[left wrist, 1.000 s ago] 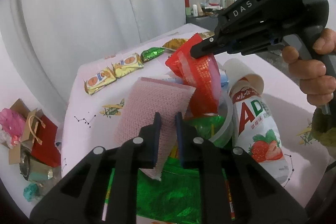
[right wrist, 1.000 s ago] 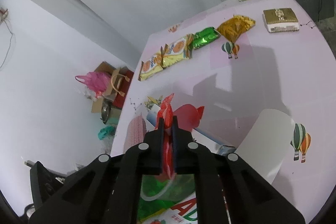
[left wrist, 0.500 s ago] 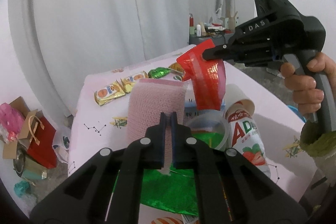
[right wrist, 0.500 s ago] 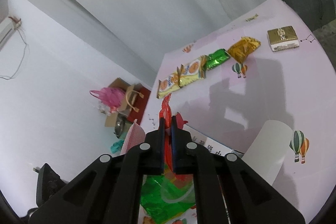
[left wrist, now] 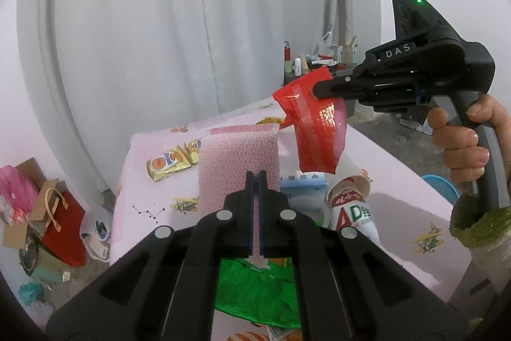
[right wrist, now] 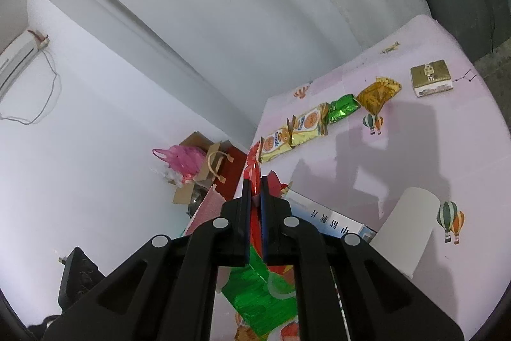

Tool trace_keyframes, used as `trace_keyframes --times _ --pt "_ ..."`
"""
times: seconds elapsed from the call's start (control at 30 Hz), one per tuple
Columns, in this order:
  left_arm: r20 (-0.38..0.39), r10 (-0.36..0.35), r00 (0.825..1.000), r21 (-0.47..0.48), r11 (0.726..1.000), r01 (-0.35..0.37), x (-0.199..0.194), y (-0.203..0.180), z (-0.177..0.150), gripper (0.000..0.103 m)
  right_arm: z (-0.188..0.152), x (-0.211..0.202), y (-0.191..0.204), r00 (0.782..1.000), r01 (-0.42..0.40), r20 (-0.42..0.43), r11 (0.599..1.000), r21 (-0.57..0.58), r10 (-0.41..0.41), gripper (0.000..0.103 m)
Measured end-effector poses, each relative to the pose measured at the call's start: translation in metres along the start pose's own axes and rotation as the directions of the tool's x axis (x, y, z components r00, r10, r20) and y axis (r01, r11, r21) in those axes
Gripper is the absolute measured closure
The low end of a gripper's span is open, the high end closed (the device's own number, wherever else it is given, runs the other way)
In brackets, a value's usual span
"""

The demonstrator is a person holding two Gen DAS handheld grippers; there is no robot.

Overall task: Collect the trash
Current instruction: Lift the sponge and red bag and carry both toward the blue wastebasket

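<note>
My left gripper (left wrist: 255,178) is shut on a pink mesh wrapper (left wrist: 238,155) and holds it upright above the pink table (left wrist: 399,190). My right gripper (right wrist: 254,181) is shut on a red snack wrapper (right wrist: 253,171); in the left wrist view the red wrapper (left wrist: 316,130) hangs in the air from the right gripper (left wrist: 314,91), just right of the pink one. A green foil wrapper (left wrist: 252,296) lies on the table below my left gripper.
A yoghurt bottle (left wrist: 354,210), a clear cup rim (left wrist: 321,210) and a blue-white box (left wrist: 303,181) sit near the front. Yellow biscuit packs (right wrist: 292,130), a green sweet (right wrist: 343,107), a gold wrapper (right wrist: 378,93) and a gold box (right wrist: 431,77) line the far edge. Bags (left wrist: 48,213) lie on the floor at left.
Both grippers have risen from the pile with their wrappers. The red wrapper has lifted clear of the cup, and the table looks farther away.
</note>
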State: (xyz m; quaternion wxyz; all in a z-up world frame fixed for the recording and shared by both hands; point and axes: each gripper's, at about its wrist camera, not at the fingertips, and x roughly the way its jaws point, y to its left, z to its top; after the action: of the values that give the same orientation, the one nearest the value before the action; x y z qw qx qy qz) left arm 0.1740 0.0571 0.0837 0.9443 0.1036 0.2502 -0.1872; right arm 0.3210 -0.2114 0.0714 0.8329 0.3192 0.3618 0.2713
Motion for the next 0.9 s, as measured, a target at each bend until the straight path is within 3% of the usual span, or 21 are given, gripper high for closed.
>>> trace_keyframes --times 0.3,0.53,0.77,0.9 --pt "0.048 -0.012 0.999 0.042 0.999 0.01 -0.02 -0.022 0.02 0.103 -0.001 -0.042 0.007 0.998 -0.01 0.069 1.0 -0.006 0.01 0.098" --pt "0.081 -0.077 0.994 0.109 0.992 0.068 -0.023 -0.069 0.044 0.103 -0.005 -0.1 -0.016 0.986 0.006 0.164 1.0 0.028 -0.011 0.098" --pt "0.082 -0.194 0.978 0.19 0.966 0.176 -0.007 -0.14 0.069 0.103 -0.021 -0.178 -0.066 0.958 0.028 0.282 0.993 0.116 -0.06 0.098" --pt "0.064 -0.273 0.96 0.235 0.939 0.251 0.007 -0.188 0.082 0.103 -0.037 -0.227 -0.105 0.927 0.066 0.351 0.981 0.184 -0.129 0.098"
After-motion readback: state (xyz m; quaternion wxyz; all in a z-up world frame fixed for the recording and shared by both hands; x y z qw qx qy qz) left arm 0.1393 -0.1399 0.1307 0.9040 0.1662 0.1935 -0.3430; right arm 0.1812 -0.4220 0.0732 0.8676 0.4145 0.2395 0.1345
